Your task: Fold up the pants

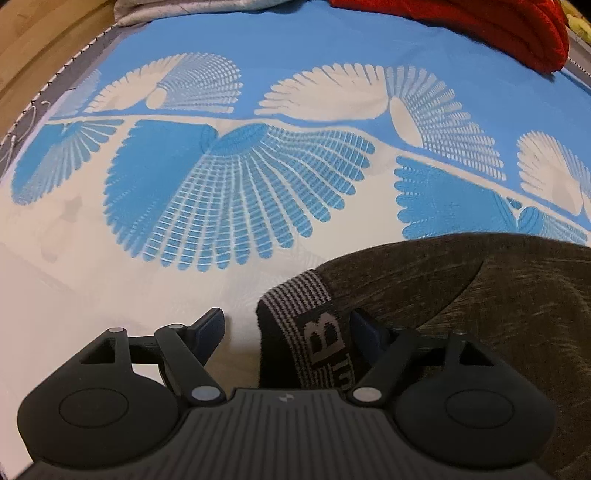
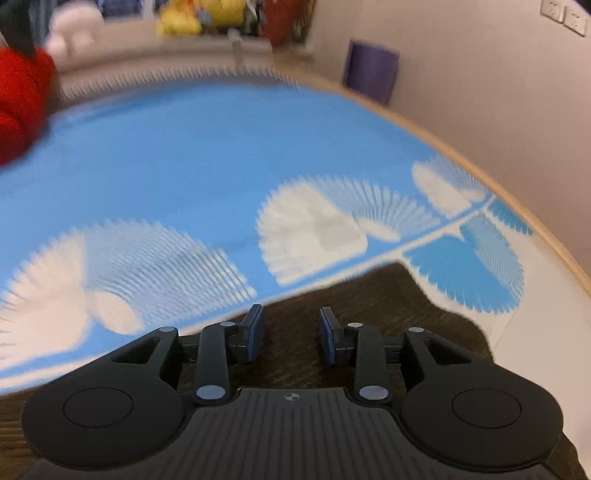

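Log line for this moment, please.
left tool open astride pants waistband | right tool open over pants | bedsheet

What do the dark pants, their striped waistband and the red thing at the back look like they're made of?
Pants: soft heathered knit, matte, probably fleece or jersey; flecked fibres show. Waistband: ribbed elastic knit with woven-in stripes and lettering. Red garment: chunky knit, likely wool or acrylic; ribbing is visible.

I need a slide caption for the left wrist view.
Open left gripper over the waistband of dark pants on a blue-and-white sheet.
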`<state>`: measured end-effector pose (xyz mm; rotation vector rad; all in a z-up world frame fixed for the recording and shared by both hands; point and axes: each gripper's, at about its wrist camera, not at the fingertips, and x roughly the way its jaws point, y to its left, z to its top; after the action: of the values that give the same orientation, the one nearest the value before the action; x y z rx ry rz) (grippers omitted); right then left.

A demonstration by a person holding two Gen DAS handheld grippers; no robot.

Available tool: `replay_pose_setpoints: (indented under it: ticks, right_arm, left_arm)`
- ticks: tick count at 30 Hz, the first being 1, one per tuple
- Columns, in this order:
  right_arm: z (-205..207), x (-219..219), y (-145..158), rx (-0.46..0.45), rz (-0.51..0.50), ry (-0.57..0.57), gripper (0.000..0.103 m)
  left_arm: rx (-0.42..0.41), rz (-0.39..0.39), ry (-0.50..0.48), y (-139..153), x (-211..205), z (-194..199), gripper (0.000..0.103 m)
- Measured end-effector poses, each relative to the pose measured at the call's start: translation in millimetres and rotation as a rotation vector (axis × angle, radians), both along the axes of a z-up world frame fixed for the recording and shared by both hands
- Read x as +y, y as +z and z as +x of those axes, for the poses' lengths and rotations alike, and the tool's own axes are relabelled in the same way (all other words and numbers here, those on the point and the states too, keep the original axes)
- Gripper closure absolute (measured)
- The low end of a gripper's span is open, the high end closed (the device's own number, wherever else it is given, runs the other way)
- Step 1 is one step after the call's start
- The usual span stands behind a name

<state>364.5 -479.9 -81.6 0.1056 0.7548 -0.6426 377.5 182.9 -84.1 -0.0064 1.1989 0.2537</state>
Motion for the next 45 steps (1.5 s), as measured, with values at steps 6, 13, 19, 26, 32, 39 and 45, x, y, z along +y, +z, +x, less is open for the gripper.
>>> replay_pose_setpoints:
  ticks: [6,13,19,26,32,39,45]
  right_arm:
    - [-83.2,38.3,71.2,-0.153,0.025,0.179,0.067]
    - [-209.9,66.8,139.2,-0.306,0.087,0.312,0.062]
    - [-289.6,72.3,142.2,-0.339,0.186,0.334,0.06]
    - [-324.8,79.3,134.5,-0.358,0.21,0.343,0.06]
    - [-346.5,83.7,129.9,-0.366,0.162,0.395,0.06]
    - [-357.8,77.4,100.6,-0.379,0.188,0.332,0.06]
    - [-349.7,83.3,85.6,-0.319,0.114,0.377,0.06]
  left_arm:
    - [-0.085,0.023,-0.059,49.4,-7.5,-26.5,0.023]
    - [-0.099,-0.01,-0.161,90.1,-7.6,-110.2,0.024]
    - [-0.152,-0.113,-0.236,95.8,21.6,-213.7,0.055]
    - [-0.167,-0.238,-0.005,55.3,39.7,-268.4,0.078]
    - [-0.152,-0.24,-0.05,75.3,23.7,-269.7,0.044]
    - [-0.08,-0.156,-0.072,38.5,24.6,-257.8,0.036]
    - [0.007,-0.229,-0.094,20.7,29.2,-247.8,0.029]
